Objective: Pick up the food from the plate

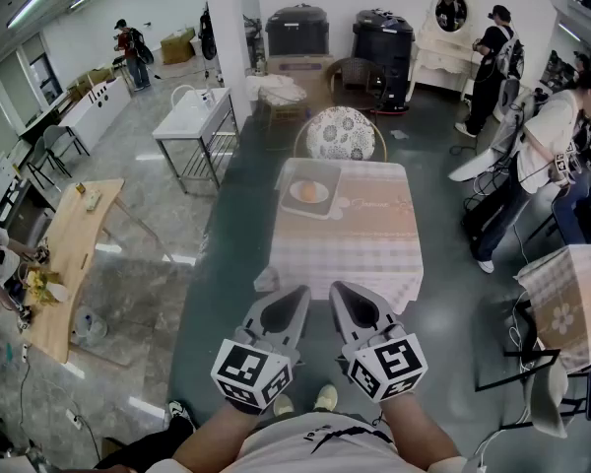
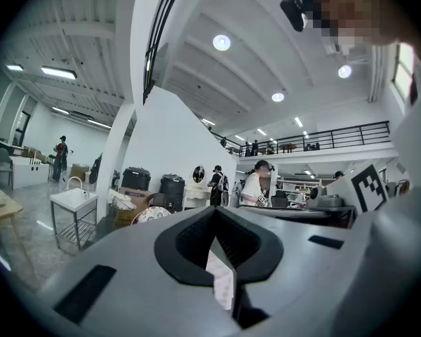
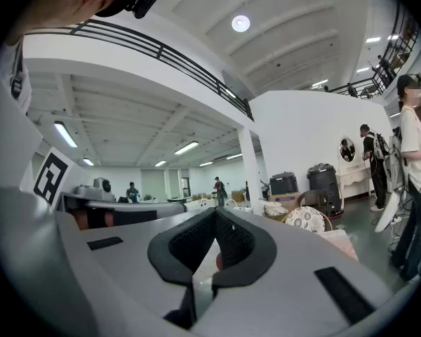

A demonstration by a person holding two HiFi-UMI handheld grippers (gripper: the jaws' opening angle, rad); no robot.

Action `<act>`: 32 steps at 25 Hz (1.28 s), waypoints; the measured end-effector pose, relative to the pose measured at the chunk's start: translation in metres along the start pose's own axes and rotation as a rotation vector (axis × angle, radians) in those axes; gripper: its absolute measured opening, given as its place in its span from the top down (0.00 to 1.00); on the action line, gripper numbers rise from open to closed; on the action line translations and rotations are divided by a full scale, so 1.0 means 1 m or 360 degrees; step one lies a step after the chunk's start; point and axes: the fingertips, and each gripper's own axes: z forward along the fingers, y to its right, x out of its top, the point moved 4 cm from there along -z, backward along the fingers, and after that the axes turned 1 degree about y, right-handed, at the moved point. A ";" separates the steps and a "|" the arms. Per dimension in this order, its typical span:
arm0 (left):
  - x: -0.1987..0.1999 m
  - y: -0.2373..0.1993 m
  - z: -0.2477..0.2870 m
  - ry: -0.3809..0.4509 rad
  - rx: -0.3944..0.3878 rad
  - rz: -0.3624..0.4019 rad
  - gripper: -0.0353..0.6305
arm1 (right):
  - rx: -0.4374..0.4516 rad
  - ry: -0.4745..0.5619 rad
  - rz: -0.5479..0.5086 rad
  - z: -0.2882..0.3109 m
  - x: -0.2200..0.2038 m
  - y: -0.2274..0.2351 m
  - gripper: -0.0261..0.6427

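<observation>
**A:** Where are you standing?

**B:** In a big hall with a glossy grey floor, facing a table under a pink-and-white checked cloth [image 1: 350,249]. Low in the frame, close against my body, my left gripper [image 1: 294,299] and right gripper [image 1: 343,294] sit side by side. Both have their jaws pressed together with nothing between them.

**A:** And the food?

**B:** Well beyond them, toward the table's upper-left corner. It's a round orange piece of food [image 1: 307,189] on a pale plate [image 1: 321,196], which rests on a light square tray [image 1: 327,211]. Behind the table stands a chair with a round floral back [image 1: 341,133].

**A:** So how do you go about it?

**B:** I reckon I'm only at the approach. I'd step up to the table's near edge and spread one pair of jaws before arriving. Then I'd come down from above astride the food and close gently, so it neither squashes nor skids off the plate.
</observation>
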 end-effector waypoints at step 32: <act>-0.009 -0.003 0.066 -0.0023 0.0088 0.0028 0.94 | 0.0017 0.0105 0.0194 0.010 0.004 0.078 0.94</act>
